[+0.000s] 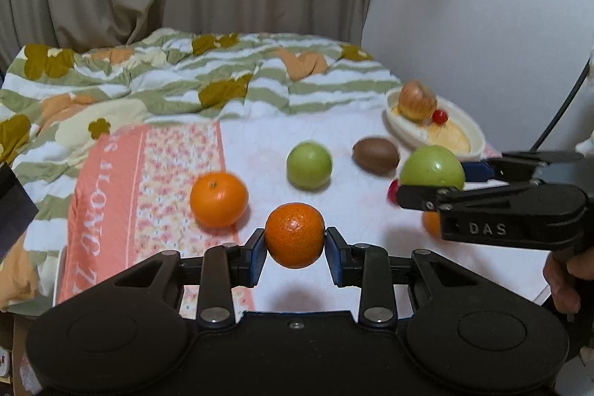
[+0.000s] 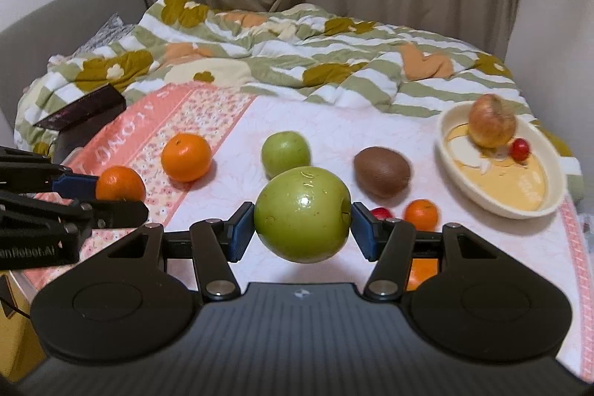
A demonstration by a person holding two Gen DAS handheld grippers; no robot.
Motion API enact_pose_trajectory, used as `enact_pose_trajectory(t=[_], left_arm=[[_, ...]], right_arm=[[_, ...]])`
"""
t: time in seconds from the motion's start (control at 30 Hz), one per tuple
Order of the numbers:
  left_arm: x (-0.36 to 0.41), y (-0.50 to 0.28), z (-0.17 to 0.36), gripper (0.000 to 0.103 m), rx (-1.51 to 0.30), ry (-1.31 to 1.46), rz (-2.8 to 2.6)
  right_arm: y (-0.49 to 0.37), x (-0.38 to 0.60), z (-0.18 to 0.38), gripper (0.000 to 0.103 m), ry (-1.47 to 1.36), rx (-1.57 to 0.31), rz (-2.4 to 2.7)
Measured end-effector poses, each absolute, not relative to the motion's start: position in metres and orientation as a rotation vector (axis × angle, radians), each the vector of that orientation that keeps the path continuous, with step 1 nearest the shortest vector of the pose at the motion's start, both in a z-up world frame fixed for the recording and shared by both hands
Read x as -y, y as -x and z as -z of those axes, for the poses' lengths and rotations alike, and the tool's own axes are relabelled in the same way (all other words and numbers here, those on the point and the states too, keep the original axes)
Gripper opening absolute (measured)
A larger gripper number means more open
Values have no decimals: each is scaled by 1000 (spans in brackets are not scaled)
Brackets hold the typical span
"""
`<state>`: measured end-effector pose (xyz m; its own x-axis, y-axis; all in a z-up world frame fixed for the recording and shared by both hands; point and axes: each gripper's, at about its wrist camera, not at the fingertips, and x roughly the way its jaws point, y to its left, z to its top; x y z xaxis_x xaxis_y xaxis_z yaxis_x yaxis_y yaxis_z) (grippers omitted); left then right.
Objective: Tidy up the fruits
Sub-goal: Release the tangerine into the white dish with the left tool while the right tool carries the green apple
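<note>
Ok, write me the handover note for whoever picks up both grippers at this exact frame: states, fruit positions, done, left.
Left hand-held gripper: shut on a mandarin, off the cloth.
Right hand-held gripper: shut on a green apple, also lifted.
Done: red apple and a cherry sit in the oval dish.
Left on the cloth: an orange, a second green apple, a kiwi, a small mandarin, a red fruit, another orange fruit half hidden beneath the right gripper.

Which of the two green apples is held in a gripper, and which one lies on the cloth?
The larger green apple is clamped in the right gripper, lifted off the cloth. The smaller green apple lies free behind it, beside the kiwi.
</note>
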<state>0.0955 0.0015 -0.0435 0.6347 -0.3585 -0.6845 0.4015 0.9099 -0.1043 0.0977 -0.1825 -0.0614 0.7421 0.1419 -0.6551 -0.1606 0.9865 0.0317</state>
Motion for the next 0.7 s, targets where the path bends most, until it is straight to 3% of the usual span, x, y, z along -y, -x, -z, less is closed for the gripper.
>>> enact_pose_trajectory(t=[0.33,0.7], left_arm=[[43,-93,0,37,-676,-78,411],[130,-112,-15,37,-648,-23,298]], right_arm=[[-88,255,19,71,3,-677,-118],[-117,359,14,71,6,-678,-178]])
